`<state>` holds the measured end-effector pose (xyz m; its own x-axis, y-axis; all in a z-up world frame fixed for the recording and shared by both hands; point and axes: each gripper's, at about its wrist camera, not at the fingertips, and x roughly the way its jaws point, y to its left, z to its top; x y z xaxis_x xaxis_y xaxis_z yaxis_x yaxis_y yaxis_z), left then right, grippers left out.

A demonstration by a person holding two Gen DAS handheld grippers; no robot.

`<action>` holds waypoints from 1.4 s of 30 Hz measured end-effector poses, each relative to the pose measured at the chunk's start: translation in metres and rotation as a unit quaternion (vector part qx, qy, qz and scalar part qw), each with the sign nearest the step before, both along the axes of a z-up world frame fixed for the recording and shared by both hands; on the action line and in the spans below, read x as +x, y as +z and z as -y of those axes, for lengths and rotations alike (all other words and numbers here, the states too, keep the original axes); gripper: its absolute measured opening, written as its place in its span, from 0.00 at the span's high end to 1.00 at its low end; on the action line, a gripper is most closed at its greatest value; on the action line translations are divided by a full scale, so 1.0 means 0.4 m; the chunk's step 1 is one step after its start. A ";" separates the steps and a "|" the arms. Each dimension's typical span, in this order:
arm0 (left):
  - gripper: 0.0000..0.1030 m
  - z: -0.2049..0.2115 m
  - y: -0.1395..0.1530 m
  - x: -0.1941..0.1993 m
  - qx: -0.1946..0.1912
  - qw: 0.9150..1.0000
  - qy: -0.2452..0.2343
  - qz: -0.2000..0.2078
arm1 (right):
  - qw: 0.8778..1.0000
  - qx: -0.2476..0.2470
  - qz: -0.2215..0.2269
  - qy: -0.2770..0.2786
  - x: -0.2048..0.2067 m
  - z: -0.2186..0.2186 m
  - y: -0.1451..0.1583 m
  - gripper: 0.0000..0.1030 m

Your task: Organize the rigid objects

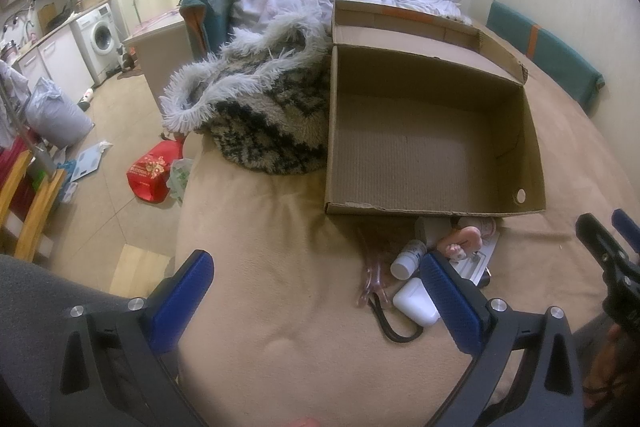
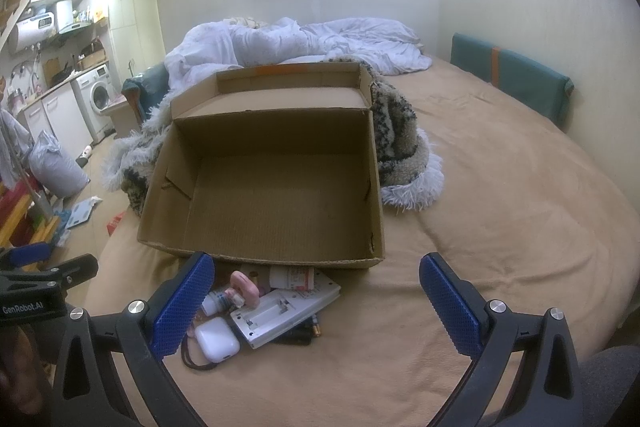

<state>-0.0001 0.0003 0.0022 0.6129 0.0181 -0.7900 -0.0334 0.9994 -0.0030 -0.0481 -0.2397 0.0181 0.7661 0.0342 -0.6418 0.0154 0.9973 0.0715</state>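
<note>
An open, empty cardboard box (image 1: 432, 143) (image 2: 272, 183) sits on the tan bed. Small objects lie in a pile just in front of it: a white earbud case (image 1: 414, 301) (image 2: 218, 339), a white bottle (image 1: 408, 259), a pink item (image 2: 246, 287), a white remote with its battery bay open (image 2: 284, 311), batteries (image 2: 310, 331) and a dark cord loop (image 1: 390, 327). My left gripper (image 1: 320, 301) is open and empty, low over the bed left of the pile. My right gripper (image 2: 316, 303) is open and empty, its left finger (image 2: 180, 307) over the pile's edge.
A shaggy black-and-white blanket (image 1: 260, 107) and a white duvet (image 2: 304, 43) lie behind the box. A teal cushion (image 2: 516, 79) lies along the wall at right. The bed's left edge drops to a floor with a red bag (image 1: 154, 171) and clutter.
</note>
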 end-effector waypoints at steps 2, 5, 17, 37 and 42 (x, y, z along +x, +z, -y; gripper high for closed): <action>0.00 0.000 0.000 0.000 0.000 1.000 0.000 -0.001 | 1.000 0.000 0.000 0.000 0.000 -0.001 0.000 0.00; 0.00 0.000 0.000 0.000 0.000 1.000 0.000 0.000 | 1.000 0.000 0.000 0.000 0.000 0.000 0.000 0.00; 0.00 -0.001 0.000 -0.001 0.000 1.000 -0.001 0.000 | 1.000 -0.001 -0.002 0.001 -0.001 -0.003 -0.001 0.00; 0.00 -0.008 0.001 -0.003 0.000 1.000 0.002 -0.001 | 1.000 0.001 -0.006 0.005 0.000 0.000 -0.006 0.00; 0.00 -0.012 -0.004 0.020 0.006 1.000 0.003 -0.018 | 0.998 0.030 -0.042 0.036 0.030 -0.004 -0.014 0.00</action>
